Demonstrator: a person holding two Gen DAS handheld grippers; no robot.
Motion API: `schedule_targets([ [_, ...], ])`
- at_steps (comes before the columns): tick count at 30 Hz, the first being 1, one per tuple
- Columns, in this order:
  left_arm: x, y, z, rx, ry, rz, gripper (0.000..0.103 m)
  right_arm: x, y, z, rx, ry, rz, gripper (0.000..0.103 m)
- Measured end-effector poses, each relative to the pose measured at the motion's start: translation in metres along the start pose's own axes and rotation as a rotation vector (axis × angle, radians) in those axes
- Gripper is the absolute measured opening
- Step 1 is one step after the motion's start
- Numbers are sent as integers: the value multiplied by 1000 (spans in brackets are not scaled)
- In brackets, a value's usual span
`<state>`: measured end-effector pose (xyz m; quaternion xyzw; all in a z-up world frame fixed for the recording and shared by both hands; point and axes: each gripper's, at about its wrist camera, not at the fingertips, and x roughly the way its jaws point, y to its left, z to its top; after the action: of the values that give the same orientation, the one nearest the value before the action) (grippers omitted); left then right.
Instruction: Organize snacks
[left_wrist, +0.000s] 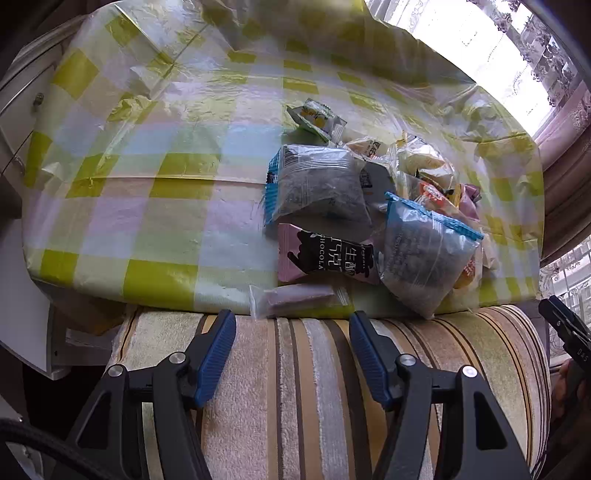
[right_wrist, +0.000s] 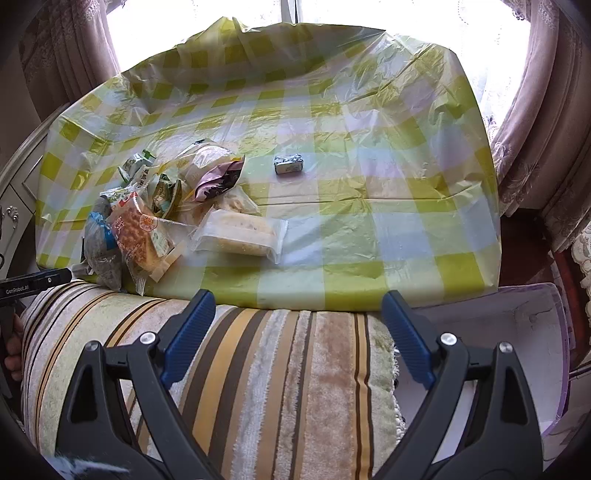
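Where the crinkled green-and-white checked plastic tablecloth (left_wrist: 155, 177) meets the striped plush cushion (left_wrist: 295, 387), the heaped pile of wrapped snacks (left_wrist: 369, 206) overlaps itself, so lower packets are mostly hidden; a clear-wrapped pale cake bar (right_wrist: 240, 236) and a small foil-wrapped packet (right_wrist: 289, 164) lie apart; the left gripper (left_wrist: 291, 321) stands spread and empty; the right gripper (right_wrist: 298, 302) gapes wider, holding nothing.
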<state>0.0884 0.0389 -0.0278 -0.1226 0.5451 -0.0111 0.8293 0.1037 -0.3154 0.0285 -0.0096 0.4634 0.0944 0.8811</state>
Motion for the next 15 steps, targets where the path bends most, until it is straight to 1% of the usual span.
schedule_targets([
  [2,7,0,4,28,29,16,64,4,2,2,-4,9,6,93],
  [4,11,-1,8,61,41,41,64,8,4,4,-11,17,14,93],
  [9,24,-12,15,193,84,105,65,18,10,9,-29,34,24,93],
  [11,28,-16,17,230,84,135,65,21,14,12,-46,36,27,93],
  [13,31,-16,21,248,81,156,62,25,19,15,-65,36,30,93],
  [15,30,-12,25,241,64,151,49,29,24,19,-82,37,30,93],
])
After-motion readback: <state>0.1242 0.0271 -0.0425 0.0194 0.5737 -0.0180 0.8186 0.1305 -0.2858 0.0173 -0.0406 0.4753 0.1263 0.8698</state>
